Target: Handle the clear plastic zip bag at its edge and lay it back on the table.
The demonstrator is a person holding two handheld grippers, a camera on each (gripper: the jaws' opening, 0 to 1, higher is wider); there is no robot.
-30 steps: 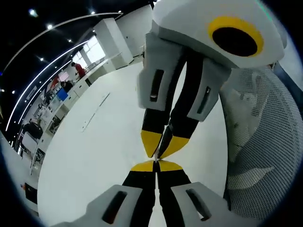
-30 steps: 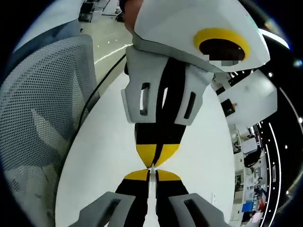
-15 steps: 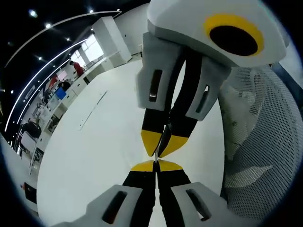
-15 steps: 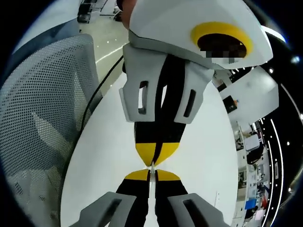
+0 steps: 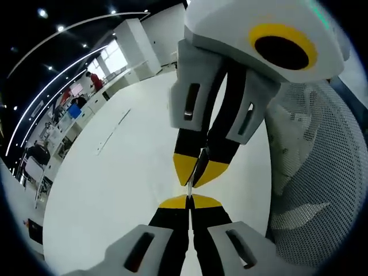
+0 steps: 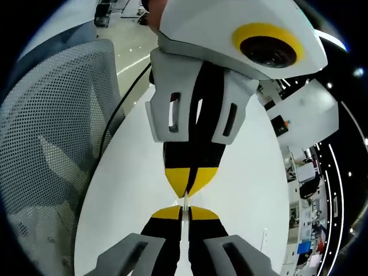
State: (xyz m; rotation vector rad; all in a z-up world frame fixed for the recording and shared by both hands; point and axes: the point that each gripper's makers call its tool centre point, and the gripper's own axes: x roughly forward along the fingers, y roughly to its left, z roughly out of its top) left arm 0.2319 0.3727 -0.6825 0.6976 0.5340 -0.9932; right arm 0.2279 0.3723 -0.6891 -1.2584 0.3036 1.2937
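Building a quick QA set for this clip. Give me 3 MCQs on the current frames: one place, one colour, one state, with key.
1. In the left gripper view, where is the mesh chair?
A. right side
B. left side
C. top centre

2. What colour are the tips of the right tool?
A. red
B. yellow
C. green

3. How do the left tool and the right tool stand?
A. both wide open
B. far apart from each other
C. both shut, tip to tip, on a thin clear edge

Key: 1 A, the mesh fills that view's right side beside the white table. 2 B, yellow pads on black jaws. 3 C, both pairs of jaws are closed and nearly meet, with a thin edge, apparently the zip bag, between them.
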